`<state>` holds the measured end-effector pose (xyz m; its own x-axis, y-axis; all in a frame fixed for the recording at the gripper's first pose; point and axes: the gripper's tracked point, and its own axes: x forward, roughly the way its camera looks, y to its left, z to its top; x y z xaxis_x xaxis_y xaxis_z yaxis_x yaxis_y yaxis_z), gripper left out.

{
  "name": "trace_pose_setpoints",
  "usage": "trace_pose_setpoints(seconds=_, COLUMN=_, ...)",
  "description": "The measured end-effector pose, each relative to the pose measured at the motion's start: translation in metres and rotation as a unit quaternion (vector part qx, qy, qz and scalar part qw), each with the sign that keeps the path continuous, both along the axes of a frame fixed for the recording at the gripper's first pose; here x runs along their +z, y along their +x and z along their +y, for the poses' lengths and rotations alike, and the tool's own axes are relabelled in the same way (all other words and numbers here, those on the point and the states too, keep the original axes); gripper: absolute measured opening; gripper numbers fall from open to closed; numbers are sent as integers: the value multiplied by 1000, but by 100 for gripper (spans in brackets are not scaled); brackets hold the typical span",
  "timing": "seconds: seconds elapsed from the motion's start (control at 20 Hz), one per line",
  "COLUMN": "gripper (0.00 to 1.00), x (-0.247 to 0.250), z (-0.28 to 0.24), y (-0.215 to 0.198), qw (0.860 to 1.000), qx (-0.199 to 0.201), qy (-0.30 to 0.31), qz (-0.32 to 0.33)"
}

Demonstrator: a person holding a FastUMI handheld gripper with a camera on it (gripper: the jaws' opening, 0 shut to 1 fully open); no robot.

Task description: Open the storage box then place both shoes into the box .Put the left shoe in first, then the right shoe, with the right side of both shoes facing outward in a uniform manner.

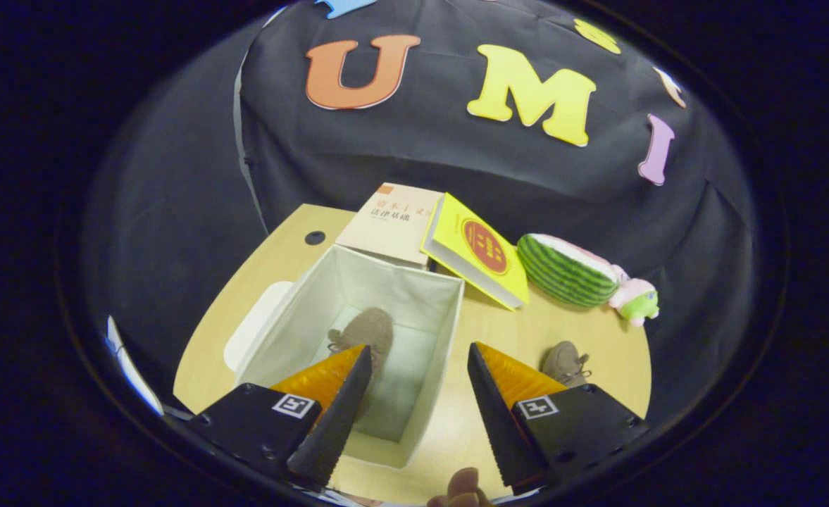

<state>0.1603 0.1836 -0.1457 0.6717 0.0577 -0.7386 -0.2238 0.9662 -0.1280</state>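
Gripper point(420, 359) spread wide and empty above the table point(583, 359), open storage box point(414, 289) under its left finger, one brown shoe point(368, 331) lying inside, other shoe point(563, 362) beside the right finger on wood.

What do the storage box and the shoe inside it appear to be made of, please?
The storage box looks like pale fabric: soft, matte, slightly sagging walls. The shoe looks like brown suede, with a dull, napped surface, though it is small. The hand-held gripper hangs open above them.
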Motion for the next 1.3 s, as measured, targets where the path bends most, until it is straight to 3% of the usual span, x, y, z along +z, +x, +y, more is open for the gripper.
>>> trace_pose_setpoints(seconds=0.15, gripper=99, x=3, z=-34, y=-6, qw=1000, qx=-7, qy=6, qz=9)
trace_pose_setpoints(seconds=0.75, gripper=99, x=-68, z=-211, y=-9, qw=992, qx=-85, qy=-18, qz=87)
trace_pose_setpoints(seconds=0.9, gripper=98, x=-84, z=-240, y=-7, qw=989, qx=-99, qy=-8, qz=105)
trace_pose_setpoints(seconds=1.3, gripper=98, x=-148, z=-311, y=-12, qw=975, qx=-119, qy=-51, qz=182)
